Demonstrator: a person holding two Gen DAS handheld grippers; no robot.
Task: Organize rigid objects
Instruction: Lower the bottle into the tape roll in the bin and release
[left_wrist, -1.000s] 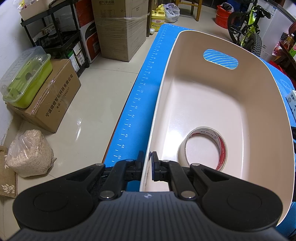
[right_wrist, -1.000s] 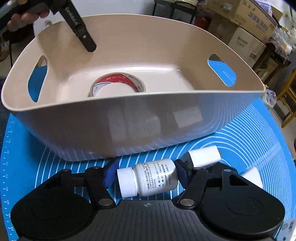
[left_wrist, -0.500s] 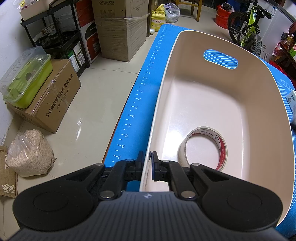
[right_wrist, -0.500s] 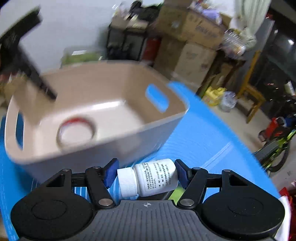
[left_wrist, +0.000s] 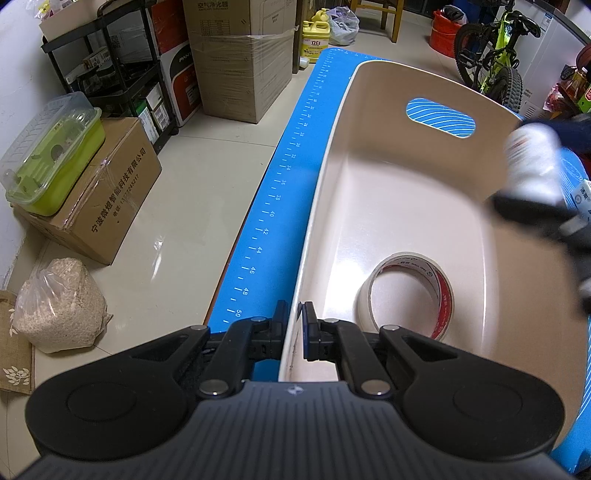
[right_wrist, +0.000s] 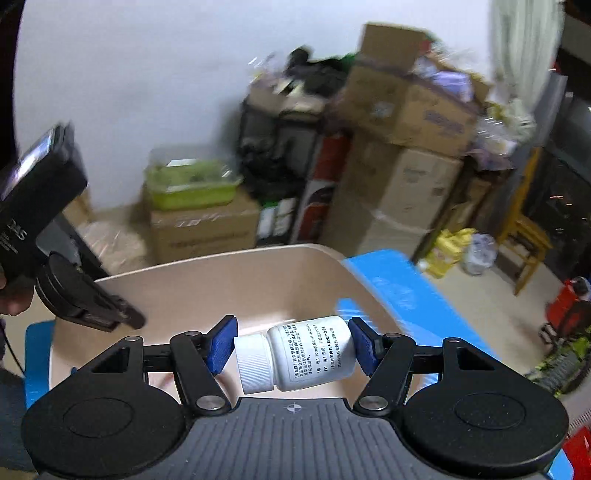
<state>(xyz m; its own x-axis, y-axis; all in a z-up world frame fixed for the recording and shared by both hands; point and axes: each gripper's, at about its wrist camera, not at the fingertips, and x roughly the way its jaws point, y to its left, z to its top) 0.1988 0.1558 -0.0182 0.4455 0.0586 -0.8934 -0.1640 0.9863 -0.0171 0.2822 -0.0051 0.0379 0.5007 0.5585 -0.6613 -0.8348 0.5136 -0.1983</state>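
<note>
A beige plastic bin with a handle cutout stands on a blue mat. A roll of tape with red print lies on its floor. My left gripper is shut on the bin's near rim, one pad on each side of the wall. My right gripper is shut on a white pill bottle, held sideways by its cap and base, above the bin. In the left wrist view the bottle appears blurred over the bin's right rim.
Off the mat's left edge is floor with cardboard boxes, a green lidded container, a bag of grain and a black shelf. A bicycle and red bucket stand far right. A white box lies right of the bin.
My right gripper rose with the pill bottle from the mat in front of the bin to above the bin. The left gripper kept its hold on the rim.
</note>
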